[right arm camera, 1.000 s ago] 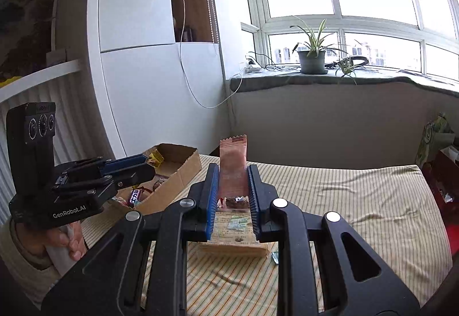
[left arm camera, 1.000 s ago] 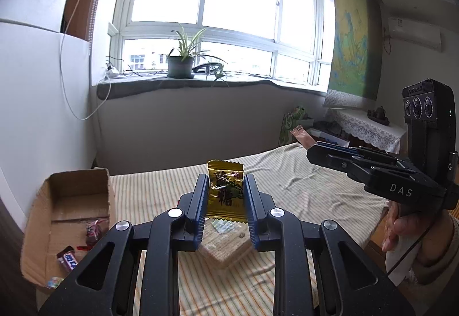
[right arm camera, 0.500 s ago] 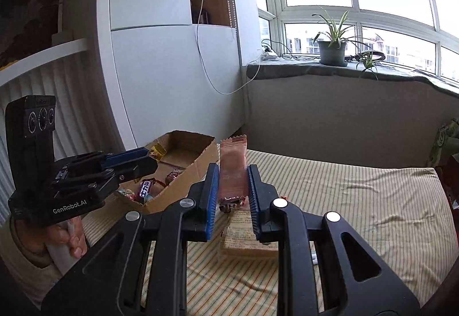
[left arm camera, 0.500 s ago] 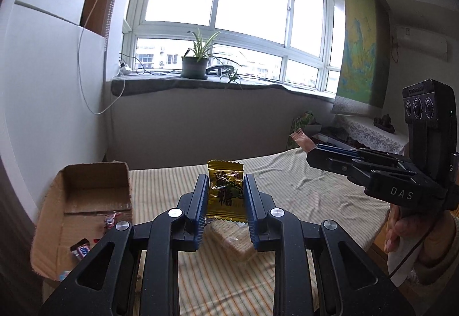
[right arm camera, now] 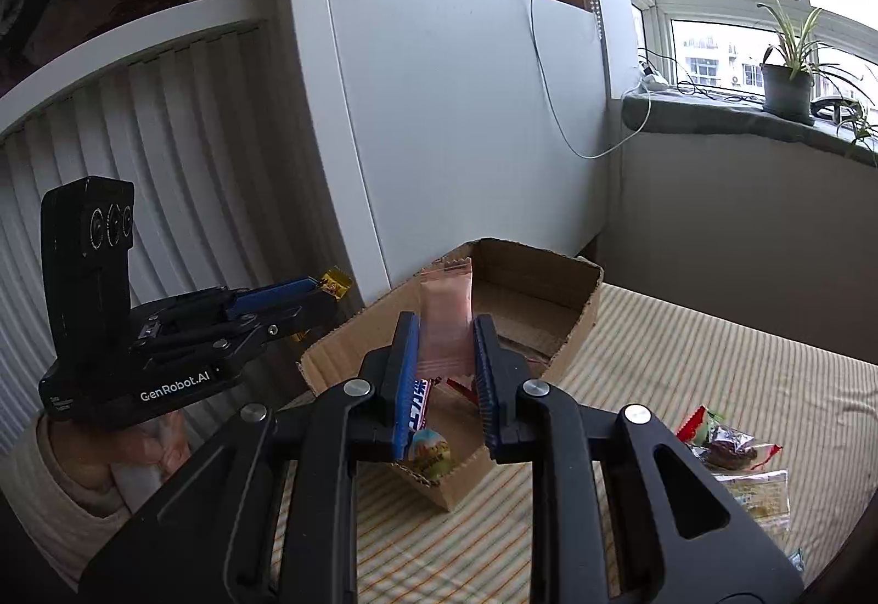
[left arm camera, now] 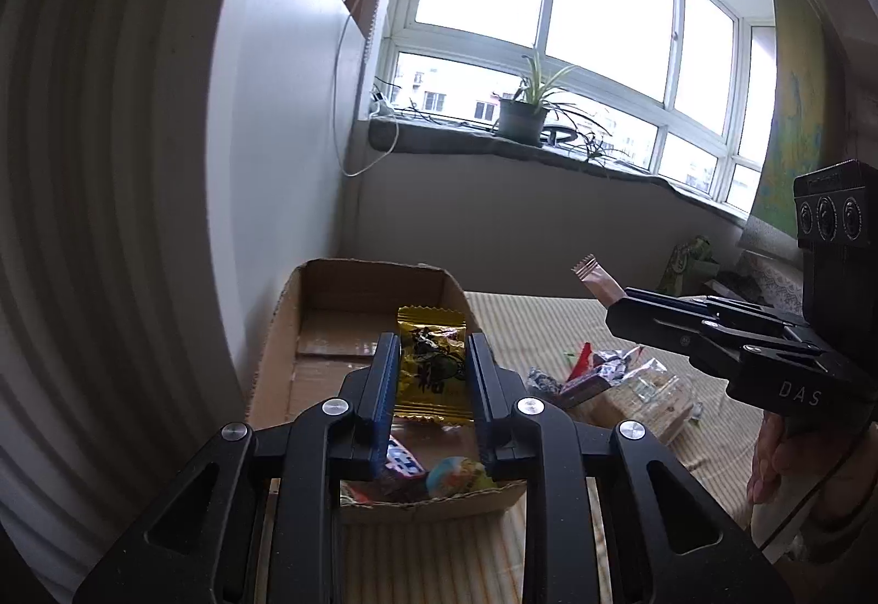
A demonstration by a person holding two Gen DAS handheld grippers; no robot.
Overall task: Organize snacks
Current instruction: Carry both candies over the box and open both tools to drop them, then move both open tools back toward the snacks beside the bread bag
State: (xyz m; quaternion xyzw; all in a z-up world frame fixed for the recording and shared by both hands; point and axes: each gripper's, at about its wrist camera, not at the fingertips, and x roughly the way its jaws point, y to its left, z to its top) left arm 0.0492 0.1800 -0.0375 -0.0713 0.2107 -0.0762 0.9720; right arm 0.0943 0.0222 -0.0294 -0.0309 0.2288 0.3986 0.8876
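Observation:
My left gripper is shut on a yellow snack packet and hangs over the open cardboard box. My right gripper is shut on a pink-brown snack packet, also above the cardboard box. Inside the box lie a blue-and-white candy bar, a round pale sweet and some red wrappers. Each view shows the other tool: the right gripper with its pink packet, the left gripper with the yellow packet.
Loose snacks and a flat clear-wrapped pack lie on the striped cloth right of the box; these loose snacks show in the right wrist view too. A white cabinet stands close behind the box. A windowsill with a potted plant runs along the back.
Both grippers have swung left from over the striped cloth to above the cardboard box, each still holding its packet. The flat pack that lay below them now sits to the right.

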